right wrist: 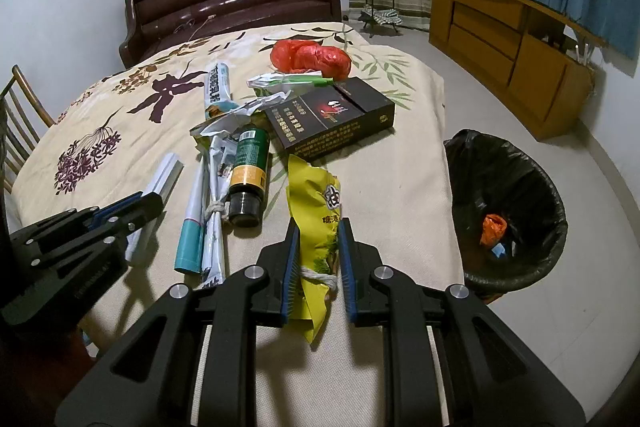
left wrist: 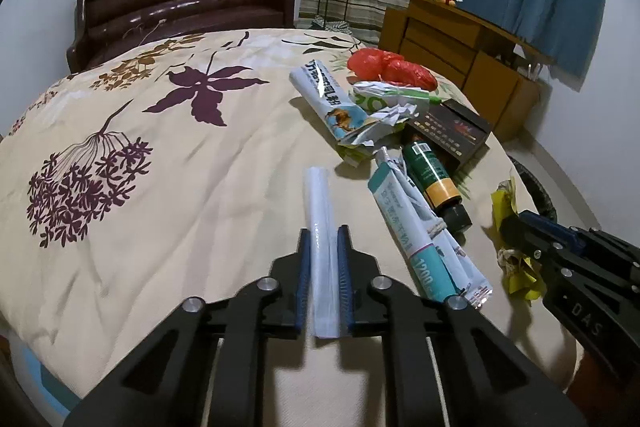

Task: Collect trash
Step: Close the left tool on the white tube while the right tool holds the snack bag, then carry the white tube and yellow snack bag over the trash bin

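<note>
Nearest, left gripper (left wrist: 324, 263) straddles a white paper roll (left wrist: 319, 227) lying on the bed cover (left wrist: 160, 187), narrow opening, pads about at its sides; firm grip or not, cannot tell. Roll lies lengthwise between the fingers, likely lined up for an easy pinch. Right of it: teal tube (left wrist: 404, 223), tied wrapper bundle, green bottle (left wrist: 434, 179) lying flat, black box (left wrist: 452, 133) behind, crumpled papers, red bag (left wrist: 390, 67) far. Right gripper (right wrist: 318, 259) is around a yellow snack bag (right wrist: 316, 211) at its string-tied waist, half open, left pad touching, right pad showing a gap. Bin (right wrist: 508, 211) with black liner stands on the floor right of the bed, already holding scraps. Path to bin looks free; bottle and box sit just beside the bag.
</note>
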Demonstrator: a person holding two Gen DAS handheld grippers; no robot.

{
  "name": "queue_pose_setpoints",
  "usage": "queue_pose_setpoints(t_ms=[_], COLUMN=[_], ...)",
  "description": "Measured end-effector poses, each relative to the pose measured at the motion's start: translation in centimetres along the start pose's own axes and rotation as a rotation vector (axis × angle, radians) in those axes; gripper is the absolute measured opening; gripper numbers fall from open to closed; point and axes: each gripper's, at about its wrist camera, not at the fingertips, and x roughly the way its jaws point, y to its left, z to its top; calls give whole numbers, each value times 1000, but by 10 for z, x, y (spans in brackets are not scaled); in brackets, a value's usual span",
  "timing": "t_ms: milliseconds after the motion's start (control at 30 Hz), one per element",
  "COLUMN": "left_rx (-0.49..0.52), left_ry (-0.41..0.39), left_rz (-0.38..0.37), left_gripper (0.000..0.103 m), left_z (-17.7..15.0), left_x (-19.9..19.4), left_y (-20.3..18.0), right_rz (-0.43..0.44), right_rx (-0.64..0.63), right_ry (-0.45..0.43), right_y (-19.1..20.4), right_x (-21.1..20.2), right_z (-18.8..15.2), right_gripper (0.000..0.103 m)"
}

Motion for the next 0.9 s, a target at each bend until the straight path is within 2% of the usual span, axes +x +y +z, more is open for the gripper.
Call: queue_pose_setpoints(t_ms=[467, 900], left_rx=[-14, 54], left_ry=[-63, -136], left_rz=[-15, -104], left_gripper=[13, 13], left_z=[11, 39], left_x=[-20, -27], left_y=[5, -45], right_rz=[-10, -88], right_rx=[2, 52], right_ry=[-24, -85], right_y=[-3, -45], right_x=[-8, -24], right_z=[4, 19], right_gripper=[18, 18])
